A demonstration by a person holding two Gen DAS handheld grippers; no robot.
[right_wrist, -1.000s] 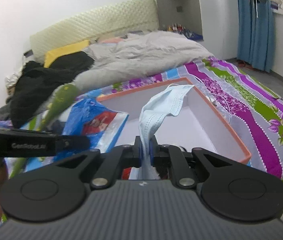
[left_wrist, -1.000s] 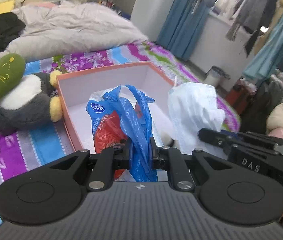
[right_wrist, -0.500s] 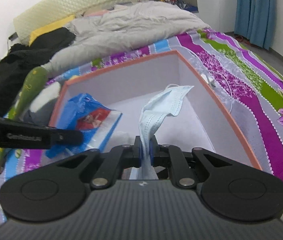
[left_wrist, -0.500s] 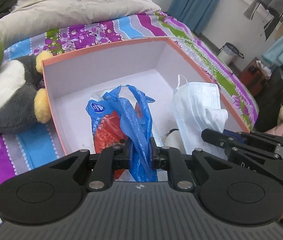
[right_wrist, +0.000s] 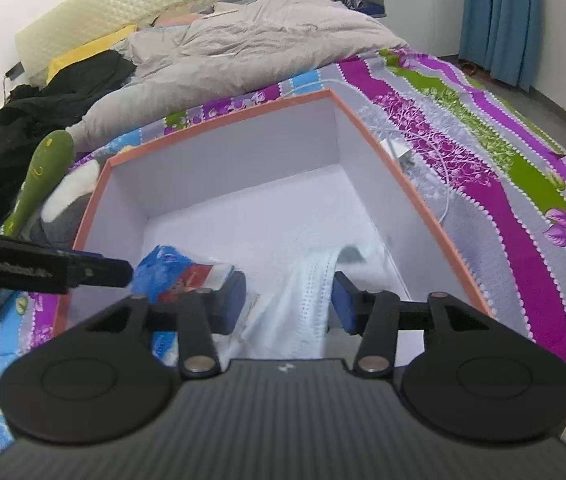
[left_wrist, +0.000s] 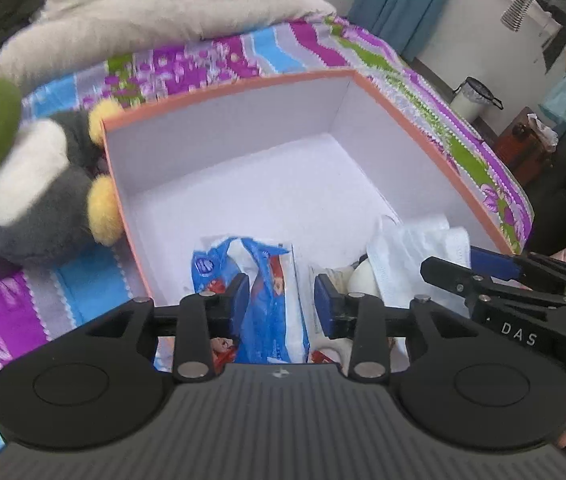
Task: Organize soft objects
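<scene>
Both my grippers have let go since half a second ago: the blue pack and the mask, then pinched and hanging over the box, now lie inside it. The bedspread (right_wrist: pixel 495 184) carries the orange-rimmed box (left_wrist: pixel 411 120), its white floor bare at the far end. A grey plush (left_wrist: pixel 31 196) leans against the box's left wall outside. The pack (left_wrist: pixel 267 292) rests at the near left of the floor, and the mask (right_wrist: pixel 307 300) is crumpled at the near right, beside a pale round object (left_wrist: pixel 363 278) I cannot identify. My left gripper (left_wrist: pixel 281 300) stands spread above the pack; my right gripper (right_wrist: pixel 287 300) is spread around the mask without clamping it.
</scene>
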